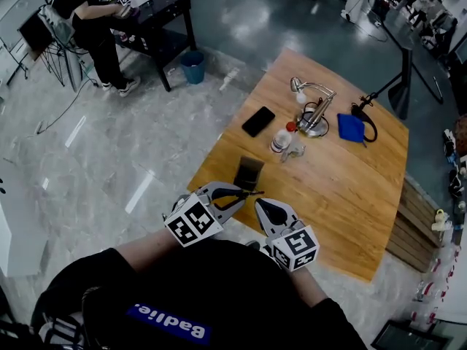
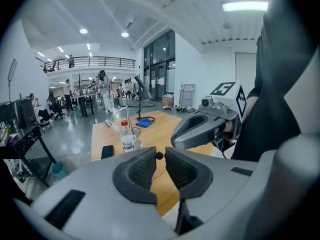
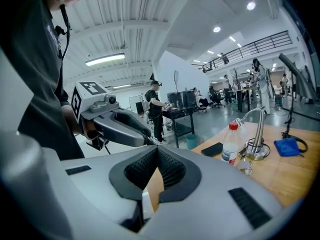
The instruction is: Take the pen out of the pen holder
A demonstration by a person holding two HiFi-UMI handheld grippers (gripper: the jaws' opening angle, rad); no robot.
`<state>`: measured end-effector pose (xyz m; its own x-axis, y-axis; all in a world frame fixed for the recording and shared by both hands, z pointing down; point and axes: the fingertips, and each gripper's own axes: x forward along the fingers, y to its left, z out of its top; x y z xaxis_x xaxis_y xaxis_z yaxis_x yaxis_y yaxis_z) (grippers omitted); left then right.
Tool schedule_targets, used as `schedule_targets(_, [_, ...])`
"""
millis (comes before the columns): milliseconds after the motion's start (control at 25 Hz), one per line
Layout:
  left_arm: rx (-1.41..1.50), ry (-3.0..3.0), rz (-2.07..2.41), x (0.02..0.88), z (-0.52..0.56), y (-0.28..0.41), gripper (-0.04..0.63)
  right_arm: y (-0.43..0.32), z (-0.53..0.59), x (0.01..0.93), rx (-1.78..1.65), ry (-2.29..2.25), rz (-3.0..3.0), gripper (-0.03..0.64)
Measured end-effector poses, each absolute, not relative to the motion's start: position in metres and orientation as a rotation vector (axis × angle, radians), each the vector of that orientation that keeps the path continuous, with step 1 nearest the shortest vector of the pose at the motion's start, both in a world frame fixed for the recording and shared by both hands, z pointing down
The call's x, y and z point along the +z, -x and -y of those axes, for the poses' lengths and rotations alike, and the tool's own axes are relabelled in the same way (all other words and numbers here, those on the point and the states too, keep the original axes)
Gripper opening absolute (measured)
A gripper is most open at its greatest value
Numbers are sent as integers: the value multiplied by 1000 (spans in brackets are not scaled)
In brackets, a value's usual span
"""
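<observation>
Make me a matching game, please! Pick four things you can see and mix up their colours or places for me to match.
Things:
1. pen
2. phone
3. cloth
4. bottle cap

Matches:
a. red
b. black, lying flat
c. blue
d. pinched by the left gripper

Right pairs: 1-d, 2-b, 3-c, 4-a.

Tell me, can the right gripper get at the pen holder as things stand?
Probably yes: the pen holder stands just ahead of the right gripper. But that gripper's jaws are shut, and the pen held by the left gripper crosses in front of it.
</observation>
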<state>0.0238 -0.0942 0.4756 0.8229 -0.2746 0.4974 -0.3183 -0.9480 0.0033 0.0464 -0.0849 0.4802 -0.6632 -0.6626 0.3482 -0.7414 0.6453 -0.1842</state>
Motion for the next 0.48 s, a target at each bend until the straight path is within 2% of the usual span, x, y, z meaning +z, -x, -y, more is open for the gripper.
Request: schedule_targets(480, [762,-2910,488,476,101,-22,67,-49,84,484,469,-1136,2606,0])
